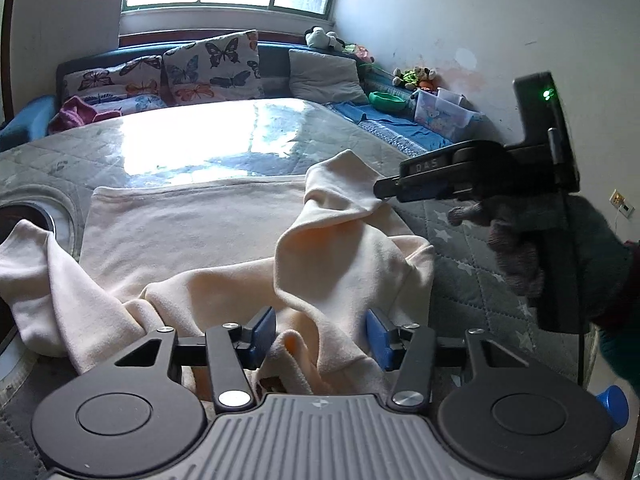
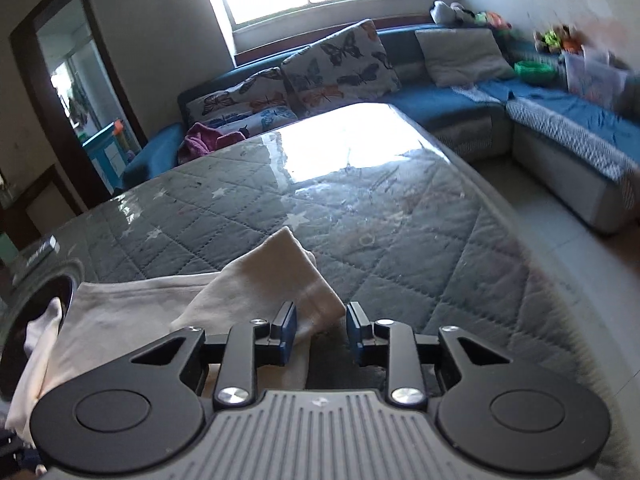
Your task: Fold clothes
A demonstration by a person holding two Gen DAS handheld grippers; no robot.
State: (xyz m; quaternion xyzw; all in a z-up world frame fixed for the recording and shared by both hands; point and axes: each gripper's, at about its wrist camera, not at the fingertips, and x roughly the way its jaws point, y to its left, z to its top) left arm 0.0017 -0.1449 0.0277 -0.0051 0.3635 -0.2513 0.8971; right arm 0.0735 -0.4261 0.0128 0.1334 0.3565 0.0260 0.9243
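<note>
Sunlight from a wide window glares off a grey quilted table cover [image 1: 472,264] stitched in diamonds and dotted with pale stars, under a glossy clear sheet. Behind it runs a blue corner sofa [image 2: 452,100] with butterfly-print cushions [image 1: 212,68]. The only readable writing is "DAS", embossed on the black body of the right gripper [image 1: 384,191] as the left wrist view shows it.

A cream, soft-knit long-sleeved garment [image 1: 192,228] lies spread on the cover, its body flat and its sleeves rumpled. One sleeve drapes over a round opening in the cover at the left. The left gripper [image 1: 320,334] stands wide open, blue pads on either side of a bunched fold at the garment's near edge. In the right wrist view the right gripper's pads are slightly apart, with the ribbed cuff of the raised right sleeve [image 2: 280,280] lying against the left pad [image 2: 286,330]; the side view shows its tips at that cuff, lifted off the table.
</note>
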